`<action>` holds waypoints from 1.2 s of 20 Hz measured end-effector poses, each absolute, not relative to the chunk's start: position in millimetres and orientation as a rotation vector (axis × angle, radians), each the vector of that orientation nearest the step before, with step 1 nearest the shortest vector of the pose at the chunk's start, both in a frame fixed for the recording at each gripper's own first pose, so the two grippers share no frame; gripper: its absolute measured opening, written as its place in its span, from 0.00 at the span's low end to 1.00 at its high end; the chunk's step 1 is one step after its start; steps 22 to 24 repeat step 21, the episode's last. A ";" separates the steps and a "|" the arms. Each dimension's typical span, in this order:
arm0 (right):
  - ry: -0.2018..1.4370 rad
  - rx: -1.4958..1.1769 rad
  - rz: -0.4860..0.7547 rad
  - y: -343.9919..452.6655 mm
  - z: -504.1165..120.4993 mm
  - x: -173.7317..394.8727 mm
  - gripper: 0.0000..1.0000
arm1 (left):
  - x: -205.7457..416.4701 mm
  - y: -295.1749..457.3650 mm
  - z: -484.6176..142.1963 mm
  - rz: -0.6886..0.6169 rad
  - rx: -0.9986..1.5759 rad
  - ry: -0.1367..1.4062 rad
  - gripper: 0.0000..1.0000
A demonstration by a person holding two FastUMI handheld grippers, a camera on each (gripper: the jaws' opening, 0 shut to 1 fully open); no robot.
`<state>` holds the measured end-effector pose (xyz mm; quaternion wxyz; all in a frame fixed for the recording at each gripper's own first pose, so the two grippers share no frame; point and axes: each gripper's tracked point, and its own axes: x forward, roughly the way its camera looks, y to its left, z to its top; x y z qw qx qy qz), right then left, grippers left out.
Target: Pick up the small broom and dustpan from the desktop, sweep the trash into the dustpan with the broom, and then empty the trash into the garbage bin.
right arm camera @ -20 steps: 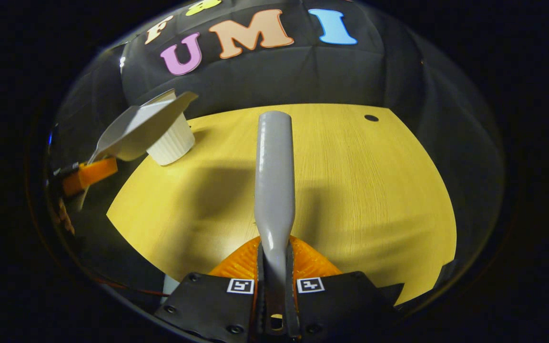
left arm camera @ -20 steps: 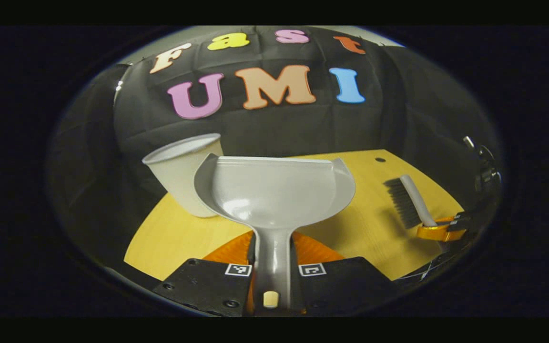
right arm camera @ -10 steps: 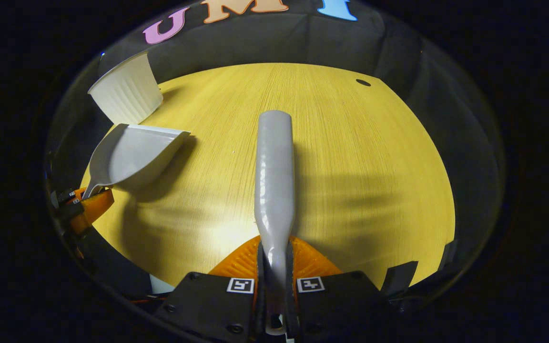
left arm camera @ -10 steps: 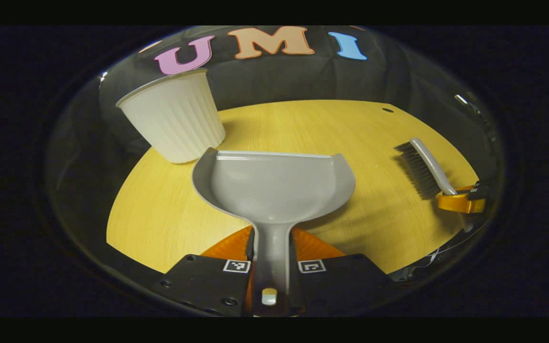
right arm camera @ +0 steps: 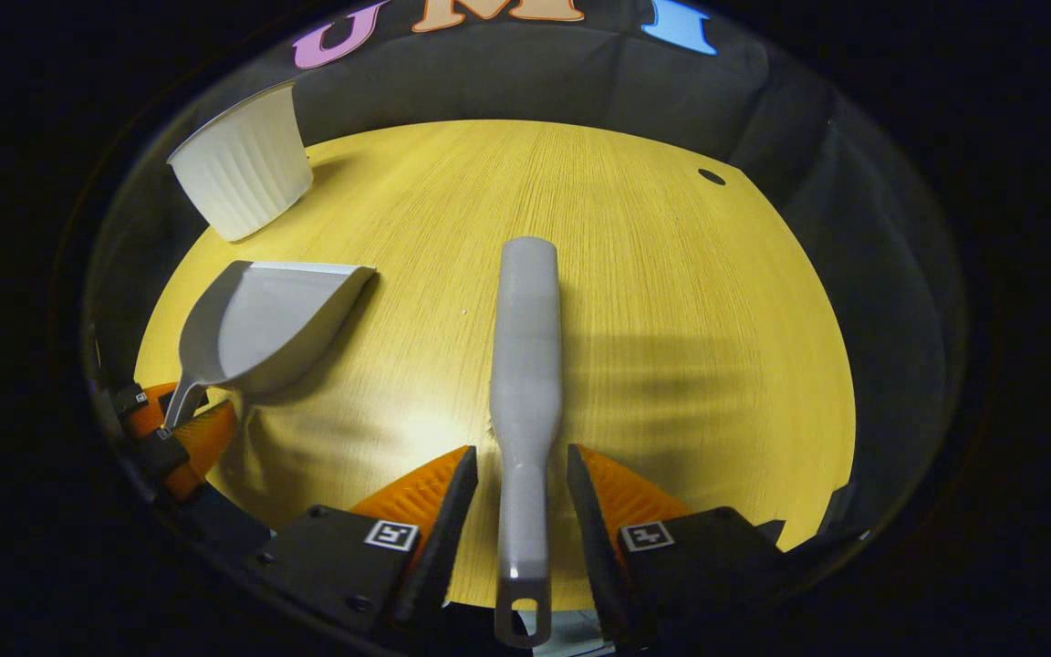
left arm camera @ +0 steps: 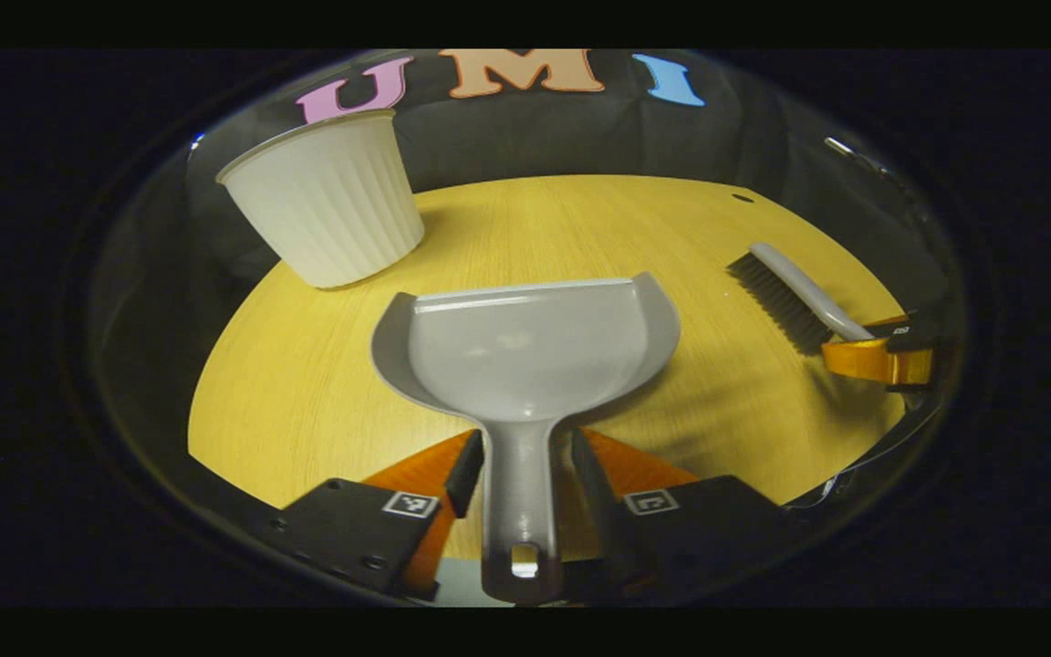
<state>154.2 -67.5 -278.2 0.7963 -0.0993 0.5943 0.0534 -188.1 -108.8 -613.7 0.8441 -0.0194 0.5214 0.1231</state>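
Both claws had just sprung apart – left gripper [left arm camera: 525, 461] freeing the dustpan [left arm camera: 525, 347], right gripper [right arm camera: 514, 488] the broom [right arm camera: 525, 365] – both back on the desk [right arm camera: 671, 319] near the bin [left arm camera: 325, 210], task seemingly finished

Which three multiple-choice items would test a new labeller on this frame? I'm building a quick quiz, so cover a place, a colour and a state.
1. Where does the ribbed bin stand on the wooden desk?
A. Far left corner
B. Near right edge
C. Inside the dustpan

2. What colour is the dustpan?
A. Red
B. Grey
C. Green

3. How does the left hand-held gripper stand at the dustpan handle?
A. Clamped on it
B. Open, fingers clear of it
C. Turned away from it

Answers:
1. A, it sits beyond the dustpan, to its left.
2. B, pan and handle are grey.
3. B, a gap shows on each side of the handle.
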 end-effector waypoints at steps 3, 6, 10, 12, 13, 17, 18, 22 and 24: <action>1.255 -0.226 0.103 -66.3 -275.1 154.1 0.87 | -185.2 -110.1 -610.6 0.257 -0.046 1.073 0.93; 1.181 -0.210 0.100 -60.5 -260.3 159.8 1.00 | -179.6 -99.8 -588.0 0.273 -0.028 1.015 0.96; 0.916 -0.121 0.156 -34.5 -200.3 182.2 1.00 | -141.8 -88.0 -498.6 0.264 -0.008 0.761 0.96; 0.760 -0.085 0.177 -25.1 -155.0 191.9 1.00 | -119.2 -90.2 -444.1 0.235 -0.007 0.628 0.96; 0.668 -0.068 0.183 -20.9 -124.8 196.8 1.00 | -110.4 -92.3 -421.4 0.221 -0.001 0.567 0.95; 0.315 -0.022 0.190 -13.4 -10.5 207.1 0.99 | -65.6 -112.0 -310.8 0.154 0.048 0.226 0.94; 0.245 -0.020 0.185 -14.3 10.9 203.8 0.99 | -58.3 -122.8 -286.4 0.132 0.057 0.162 0.93; 0.116 -0.013 0.157 -22.6 57.6 194.7 0.98 | -52.1 -154.4 -244.2 0.063 0.073 0.056 0.93; 0.116 -0.013 0.157 -22.6 57.6 194.7 0.98 | -52.1 -154.4 -244.2 0.063 0.073 0.056 0.93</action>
